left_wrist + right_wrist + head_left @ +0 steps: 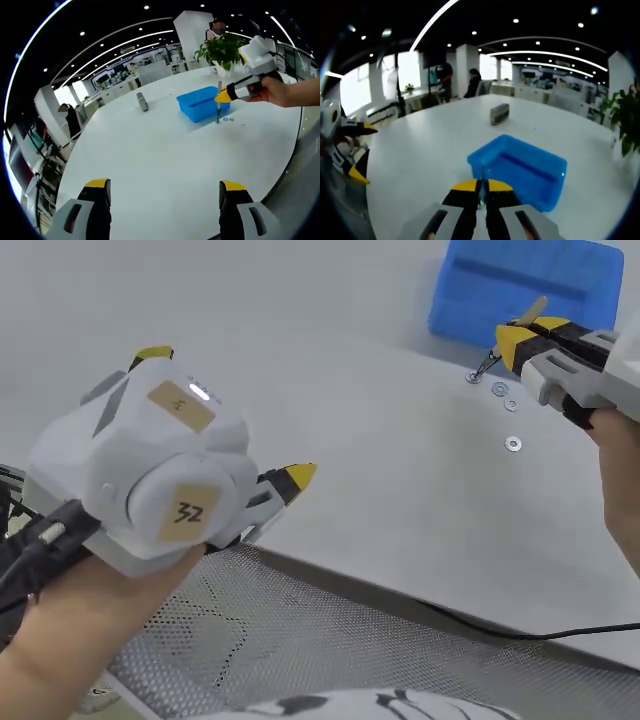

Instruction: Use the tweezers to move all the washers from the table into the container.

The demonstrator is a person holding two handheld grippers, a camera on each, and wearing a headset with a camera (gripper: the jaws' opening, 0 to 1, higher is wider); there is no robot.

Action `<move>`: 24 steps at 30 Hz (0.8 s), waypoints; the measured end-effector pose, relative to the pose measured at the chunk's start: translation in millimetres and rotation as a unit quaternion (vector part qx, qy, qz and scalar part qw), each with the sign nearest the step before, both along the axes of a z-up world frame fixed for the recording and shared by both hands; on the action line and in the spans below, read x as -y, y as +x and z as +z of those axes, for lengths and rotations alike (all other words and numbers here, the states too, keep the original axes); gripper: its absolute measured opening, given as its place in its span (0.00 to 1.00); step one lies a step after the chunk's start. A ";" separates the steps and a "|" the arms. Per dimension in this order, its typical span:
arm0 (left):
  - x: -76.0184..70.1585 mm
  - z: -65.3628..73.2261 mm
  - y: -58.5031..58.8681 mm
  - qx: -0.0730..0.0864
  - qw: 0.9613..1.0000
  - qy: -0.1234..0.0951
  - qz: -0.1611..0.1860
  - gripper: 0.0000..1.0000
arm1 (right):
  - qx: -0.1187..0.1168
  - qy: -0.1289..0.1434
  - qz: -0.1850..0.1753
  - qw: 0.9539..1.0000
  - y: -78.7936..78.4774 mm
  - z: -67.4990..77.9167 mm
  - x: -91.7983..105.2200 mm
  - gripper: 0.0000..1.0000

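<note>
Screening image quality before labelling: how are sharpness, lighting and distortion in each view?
Head view: even light, faint shadows, washers small but distinct, mild softness. Left gripper view: sharp, heavy fisheye bending of the table edge. Right gripper view: blurred throughout, blue container soft-edged, tweezers barely resolved.

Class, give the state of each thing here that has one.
Left gripper: open, empty.
Right gripper: shut on thin metal tweezers.
Tweezers: tips down at the white table.
Blue plastic container: open-topped.
Small metal washers: flat on the table, outside the container.
</note>
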State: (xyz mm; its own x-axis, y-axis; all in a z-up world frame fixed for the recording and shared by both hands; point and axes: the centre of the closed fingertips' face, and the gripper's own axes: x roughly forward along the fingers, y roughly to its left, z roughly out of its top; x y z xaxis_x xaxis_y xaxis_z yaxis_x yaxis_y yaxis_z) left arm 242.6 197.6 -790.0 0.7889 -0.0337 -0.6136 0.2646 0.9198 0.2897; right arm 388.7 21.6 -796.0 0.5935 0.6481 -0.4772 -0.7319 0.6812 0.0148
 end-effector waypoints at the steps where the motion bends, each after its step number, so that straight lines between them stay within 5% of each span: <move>1: 0.0 0.1 -0.2 0.000 1.000 0.000 0.000 0.92 | 0.001 -0.003 0.001 1.000 -0.1 -0.1 0.1 0.01; 6: -0.3 0.8 -0.6 0.001 1.000 0.000 0.001 0.92 | 0.000 -0.006 0.004 1.000 -1.9 1.6 0.3 0.01; 24: -0.8 2.8 -1.1 0.003 1.000 -0.002 0.002 0.92 | 0.017 0.016 0.019 1.000 -8.6 42.4 -3.8 0.00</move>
